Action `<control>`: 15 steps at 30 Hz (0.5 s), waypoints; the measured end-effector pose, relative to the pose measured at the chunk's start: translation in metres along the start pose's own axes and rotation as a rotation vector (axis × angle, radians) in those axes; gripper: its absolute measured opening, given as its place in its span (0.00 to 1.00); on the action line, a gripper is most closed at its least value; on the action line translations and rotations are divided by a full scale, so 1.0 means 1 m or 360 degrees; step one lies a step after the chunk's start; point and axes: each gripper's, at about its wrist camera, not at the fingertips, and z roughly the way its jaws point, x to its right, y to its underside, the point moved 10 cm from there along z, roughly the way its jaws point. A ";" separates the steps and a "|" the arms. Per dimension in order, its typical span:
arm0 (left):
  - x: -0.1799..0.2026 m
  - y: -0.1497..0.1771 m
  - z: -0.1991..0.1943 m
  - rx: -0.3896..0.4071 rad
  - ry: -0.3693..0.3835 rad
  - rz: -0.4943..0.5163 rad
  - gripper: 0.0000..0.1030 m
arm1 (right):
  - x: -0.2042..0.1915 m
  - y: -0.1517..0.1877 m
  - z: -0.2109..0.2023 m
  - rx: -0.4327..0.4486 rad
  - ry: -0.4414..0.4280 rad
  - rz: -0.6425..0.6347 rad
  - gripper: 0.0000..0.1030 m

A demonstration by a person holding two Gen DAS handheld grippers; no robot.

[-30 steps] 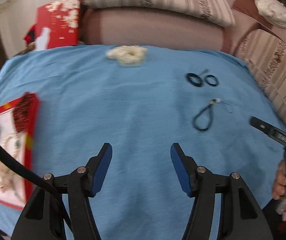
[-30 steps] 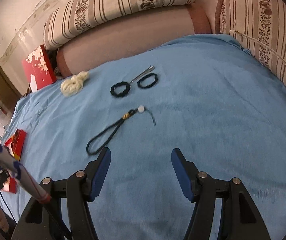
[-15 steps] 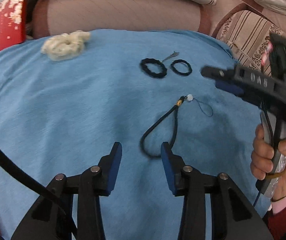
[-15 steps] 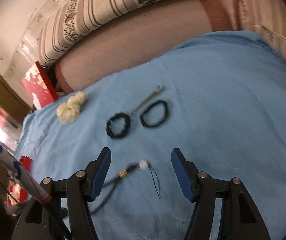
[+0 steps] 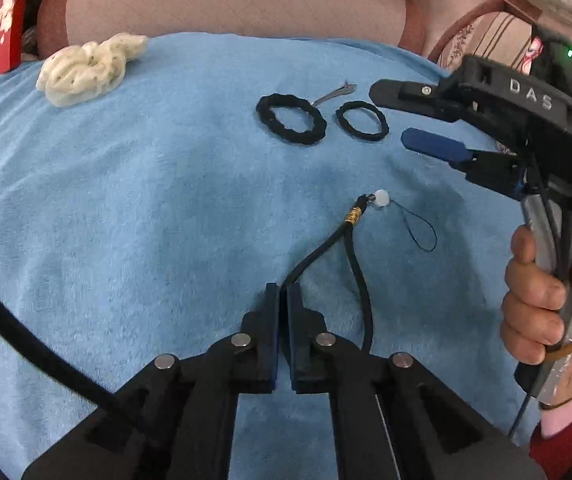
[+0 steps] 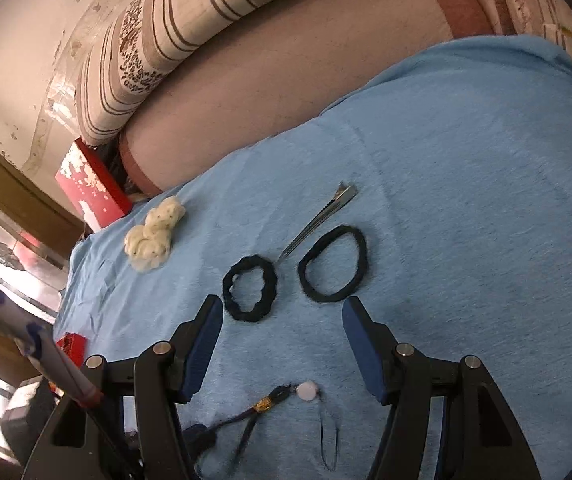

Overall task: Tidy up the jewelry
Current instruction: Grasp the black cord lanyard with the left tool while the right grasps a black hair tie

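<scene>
Left wrist view: the left gripper [image 5: 282,292], which stood wide apart a second ago, has come down onto the blue towel cloth [image 5: 146,208] and its fingers [image 5: 272,312] are now together, clamped on the near loop of the black cord lanyard [image 5: 355,248]. That reads as the pick-up made; lifting it toward storage looks next. The cord is thin, limp and braided, bound by a gold wrap, ending in a small white bead [image 5: 381,199] and a hair-fine string loop. The right gripper [image 5: 405,116] hovers over the cloth with its fingers apart, near two black hair ties.

Right wrist view: its fingers [image 6: 202,340] are spread and empty, straddling the crinkled hair tie [image 6: 250,294] and smooth hair tie [image 6: 331,264]. A flat metal hair clip [image 6: 319,216] and fluffy cream scrunchie [image 6: 152,240] lie beyond.
</scene>
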 end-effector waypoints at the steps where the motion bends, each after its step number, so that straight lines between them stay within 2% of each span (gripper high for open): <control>1: -0.005 0.001 -0.003 -0.0002 -0.0011 -0.0019 0.03 | -0.001 0.000 0.001 -0.0006 0.0001 -0.0004 0.65; 8: -0.061 0.015 -0.035 0.0035 -0.0076 -0.0181 0.03 | -0.013 0.013 0.020 -0.0078 -0.0020 -0.0032 0.65; 13: -0.065 0.020 -0.032 0.0027 -0.0039 -0.0225 0.03 | -0.018 0.018 0.043 -0.0098 0.0091 -0.0105 0.65; 15: -0.061 0.018 -0.031 0.0034 -0.0035 -0.0217 0.10 | -0.020 0.015 0.048 -0.0074 0.0119 -0.0121 0.65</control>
